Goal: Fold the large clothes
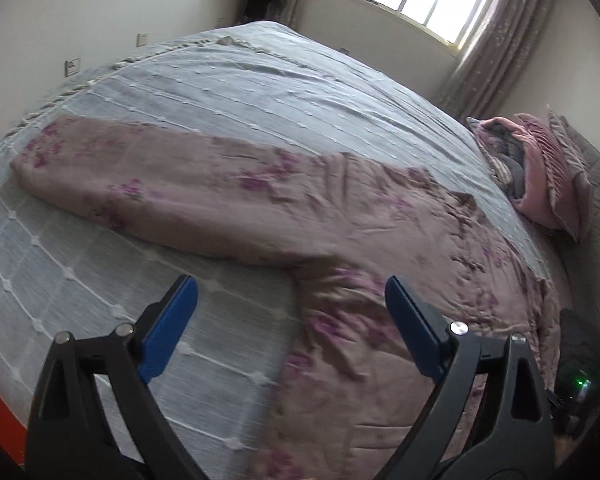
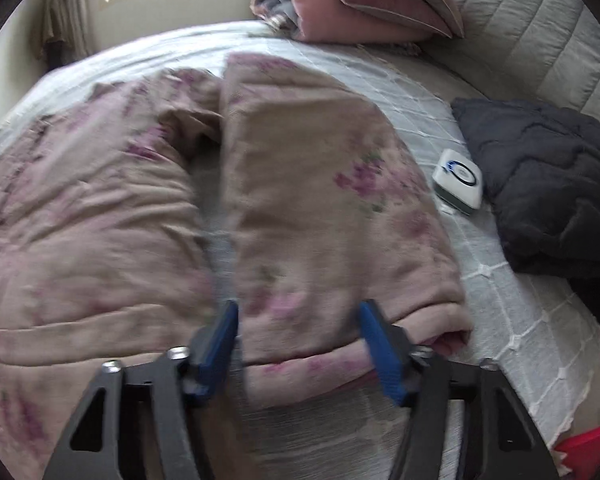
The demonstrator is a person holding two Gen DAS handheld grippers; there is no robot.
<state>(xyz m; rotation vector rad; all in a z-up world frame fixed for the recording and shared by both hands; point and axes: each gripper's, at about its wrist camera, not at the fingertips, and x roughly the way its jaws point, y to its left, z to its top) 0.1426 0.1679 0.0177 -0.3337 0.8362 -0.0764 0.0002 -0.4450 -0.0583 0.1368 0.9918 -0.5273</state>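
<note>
1. Left wrist view: the left gripper [image 1: 292, 304] is spread wide, its blue fingers [image 1: 172, 320] far apart and closed on nothing. It hangs above the grey bedspread [image 1: 80, 280], with the edge of the floral garment [image 1: 260, 200] under its right finger.
2. The floral garment lies spread flat on the bedspread, one long sleeve running out toward 10 o'clock and the body falling toward 5 o'clock.
3. Right wrist view: the right gripper [image 2: 298, 344] is also well open, though narrower than the left. The cuff end of the other sleeve [image 2: 320, 220] sits between its jaws; whether the pads touch the cloth cannot be told through the blur.
4. That sleeve runs up toward 12 o'clock, the garment's body lying at 9 o'clock.
5. At 2 o'clock a small white device [image 2: 458, 180] rests just beside a dark jacket [image 2: 548, 184]; pink pillows [image 2: 360, 0] are stacked at 12 o'clock.
</note>
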